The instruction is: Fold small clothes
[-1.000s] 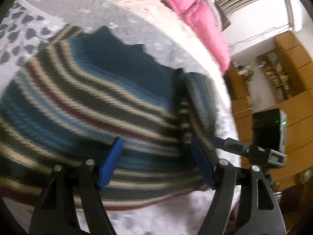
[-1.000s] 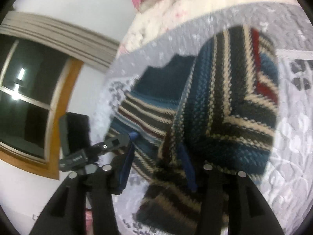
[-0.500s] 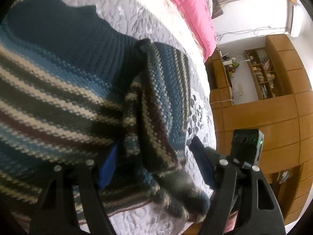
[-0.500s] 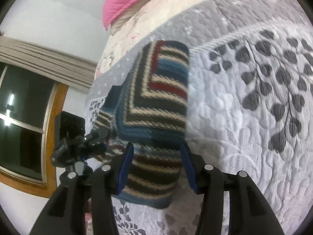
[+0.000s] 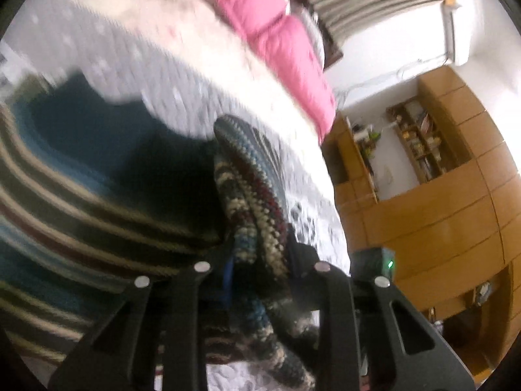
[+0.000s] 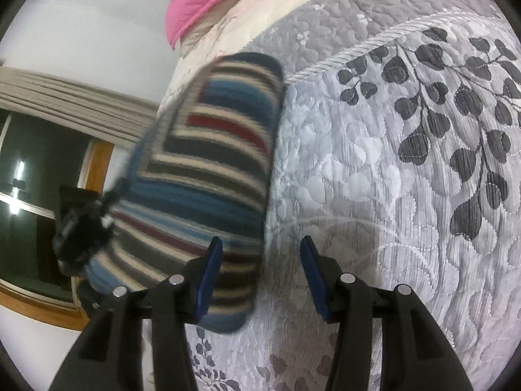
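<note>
Left gripper (image 5: 260,270) clamps the sweater (image 5: 254,195) sleeve; right gripper (image 6: 263,277) gapes empty over the quilt (image 6: 390,179); no readable writing

A: Is it bright? 
B: Yes, soft room light. The window (image 6: 35,202) on the left is dark. 
A: Is it sharp? 
B: No. The striped sweater (image 6: 208,176) is smeared with blur, and the round edges bend and go black.
</note>
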